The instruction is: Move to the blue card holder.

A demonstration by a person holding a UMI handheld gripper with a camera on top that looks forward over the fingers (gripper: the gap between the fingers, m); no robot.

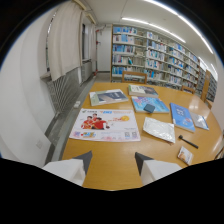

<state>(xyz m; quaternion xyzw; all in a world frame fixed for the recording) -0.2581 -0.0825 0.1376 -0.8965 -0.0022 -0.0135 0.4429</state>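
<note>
Blue card holder (149,108) flat on magazine, beyond claw.

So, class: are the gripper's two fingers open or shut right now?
Open. The gripper has a wide gap of bare wooden table between its fingertips, and they hold nothing; the poster lies just ahead.

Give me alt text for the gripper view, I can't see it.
The hand-held gripper, fingers open with nothing between them, hangs over a wooden table in a library. Beyond the fingers lie a colourful poster, booklets and a small dark blue card holder resting on a blue booklet; bookshelves line the far wall.
</note>
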